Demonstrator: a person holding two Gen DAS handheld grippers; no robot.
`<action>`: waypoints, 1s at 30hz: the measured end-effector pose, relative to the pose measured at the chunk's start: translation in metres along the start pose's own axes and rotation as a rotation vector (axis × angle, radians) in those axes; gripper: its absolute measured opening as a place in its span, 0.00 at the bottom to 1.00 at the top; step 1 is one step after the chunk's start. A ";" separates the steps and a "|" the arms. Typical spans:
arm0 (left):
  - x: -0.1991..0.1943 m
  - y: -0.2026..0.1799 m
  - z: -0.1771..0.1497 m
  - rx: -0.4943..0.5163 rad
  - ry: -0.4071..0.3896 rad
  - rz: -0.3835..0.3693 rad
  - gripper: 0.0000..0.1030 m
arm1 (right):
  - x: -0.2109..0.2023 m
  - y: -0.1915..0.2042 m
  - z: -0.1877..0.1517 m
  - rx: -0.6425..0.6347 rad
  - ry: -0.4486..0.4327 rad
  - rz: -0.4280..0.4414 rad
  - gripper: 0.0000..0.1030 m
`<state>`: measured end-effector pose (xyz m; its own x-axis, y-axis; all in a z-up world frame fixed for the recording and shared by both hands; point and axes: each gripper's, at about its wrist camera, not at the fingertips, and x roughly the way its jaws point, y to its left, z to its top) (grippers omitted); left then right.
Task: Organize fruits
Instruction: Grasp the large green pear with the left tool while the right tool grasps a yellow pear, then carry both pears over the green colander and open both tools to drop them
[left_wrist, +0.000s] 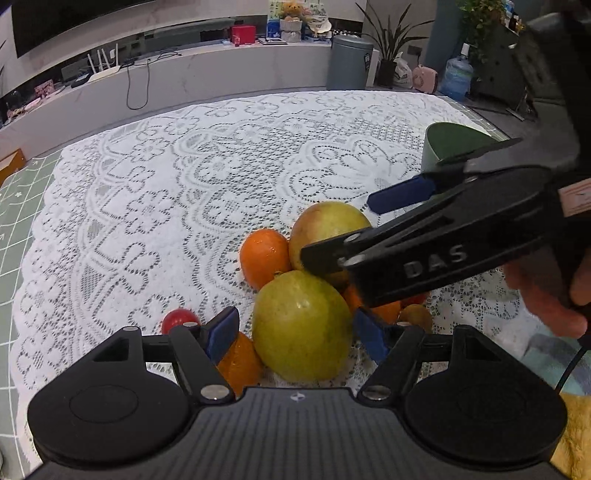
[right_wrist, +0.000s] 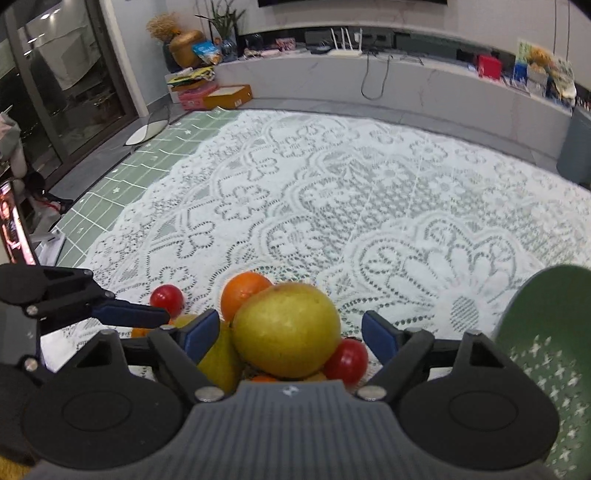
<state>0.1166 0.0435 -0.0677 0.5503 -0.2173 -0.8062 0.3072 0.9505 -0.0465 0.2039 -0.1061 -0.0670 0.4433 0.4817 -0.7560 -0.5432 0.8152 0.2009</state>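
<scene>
A heap of fruit lies on the white lace cloth (left_wrist: 184, 184). My left gripper (left_wrist: 297, 336) is open, its blue pads either side of a big yellow-green fruit (left_wrist: 303, 325) with small gaps. My right gripper (left_wrist: 340, 230) reaches in from the right and straddles a second yellow-green fruit (left_wrist: 328, 225). In the right wrist view my right gripper (right_wrist: 290, 338) stands open around that fruit (right_wrist: 286, 328), pads clear of it. Oranges (left_wrist: 264, 262) (right_wrist: 243, 291) and small red fruits (left_wrist: 179, 319) (right_wrist: 347, 360) lie around them. One finger (right_wrist: 129, 313) of the left gripper shows at left.
A green bowl (left_wrist: 458, 144) (right_wrist: 546, 332) stands at the right of the heap. A green grid mat (right_wrist: 147, 166) shows beyond the cloth's left edge. A hand (left_wrist: 546, 295) holds the right gripper. A grey bin (left_wrist: 349, 62) and a low shelf stand past the table.
</scene>
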 end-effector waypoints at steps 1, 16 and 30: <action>0.002 -0.001 0.001 0.005 0.000 -0.001 0.82 | 0.002 -0.001 -0.001 0.009 0.003 0.000 0.79; 0.012 0.005 -0.001 -0.030 -0.002 -0.043 0.70 | 0.015 -0.020 -0.006 0.172 0.003 0.060 0.79; 0.009 0.004 -0.004 -0.043 -0.028 -0.035 0.69 | 0.007 -0.008 -0.012 0.119 -0.051 0.025 0.63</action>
<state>0.1196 0.0458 -0.0772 0.5616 -0.2560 -0.7868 0.2933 0.9508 -0.1000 0.2033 -0.1135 -0.0810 0.4675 0.5157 -0.7180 -0.4674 0.8336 0.2943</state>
